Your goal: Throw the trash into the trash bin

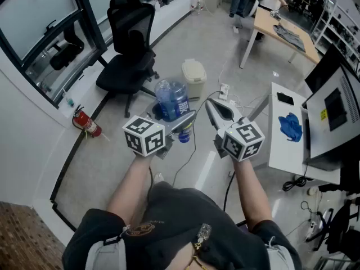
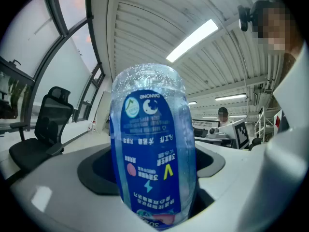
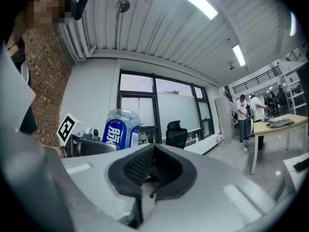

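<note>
A clear plastic bottle [image 1: 172,99] with a blue label hangs upside down over the floor, its blue cap lowest. My left gripper [image 1: 183,125] is shut on it, and the bottle [image 2: 152,144] fills the middle of the left gripper view between the white jaws. My right gripper [image 1: 209,106] is level beside it with its jaws together and nothing in them. From the right gripper view the bottle [image 3: 121,128] shows to the left. A small beige trash bin [image 1: 194,76] with its lid on stands on the floor just beyond both grippers.
A black office chair [image 1: 130,44] stands left of the bin, and a fire extinguisher [image 1: 87,122] lies by the window wall. At the right is a white desk [image 1: 281,151] with a blue glove [image 1: 291,125]. A power strip [image 1: 224,90] and cables cross the floor. People stand at the far table.
</note>
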`<state>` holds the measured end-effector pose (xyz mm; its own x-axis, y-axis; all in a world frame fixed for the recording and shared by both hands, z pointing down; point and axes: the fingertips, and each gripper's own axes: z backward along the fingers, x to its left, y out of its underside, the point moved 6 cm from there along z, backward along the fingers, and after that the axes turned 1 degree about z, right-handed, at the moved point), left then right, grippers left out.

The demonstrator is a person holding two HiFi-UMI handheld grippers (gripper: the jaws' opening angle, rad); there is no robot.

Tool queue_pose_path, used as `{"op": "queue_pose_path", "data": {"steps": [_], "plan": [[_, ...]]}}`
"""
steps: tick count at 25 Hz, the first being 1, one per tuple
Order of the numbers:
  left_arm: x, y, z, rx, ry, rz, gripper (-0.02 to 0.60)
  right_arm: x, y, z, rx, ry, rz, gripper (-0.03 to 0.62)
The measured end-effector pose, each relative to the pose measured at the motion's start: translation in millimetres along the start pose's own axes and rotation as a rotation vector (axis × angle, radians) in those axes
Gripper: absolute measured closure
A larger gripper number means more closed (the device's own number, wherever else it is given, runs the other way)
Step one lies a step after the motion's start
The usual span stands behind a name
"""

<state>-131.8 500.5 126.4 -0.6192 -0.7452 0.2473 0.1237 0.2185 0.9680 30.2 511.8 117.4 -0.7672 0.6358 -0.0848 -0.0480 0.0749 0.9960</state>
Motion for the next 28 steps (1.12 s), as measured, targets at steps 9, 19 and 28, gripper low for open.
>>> {"op": "queue_pose_path", "data": {"steps": [9,19,28], "plan": [[-1.3,1.1,-0.3,0.002,-0.008,0.002,0.147,-1.5,1.2,1.6,-0.006,-0.007,-0.028,0.592],[0.8,5.3,4.8,0.004,-0.037,0.006,0.147,-3.0,5.0,2.8,0.000,-0.018,-0.045,0.591],[14.6,8.8,-2.2,0.011,-0.063,0.017,0.147,-20.3,12.4,-2.8,0.017,-0.010,-0.070,0.592]]}}
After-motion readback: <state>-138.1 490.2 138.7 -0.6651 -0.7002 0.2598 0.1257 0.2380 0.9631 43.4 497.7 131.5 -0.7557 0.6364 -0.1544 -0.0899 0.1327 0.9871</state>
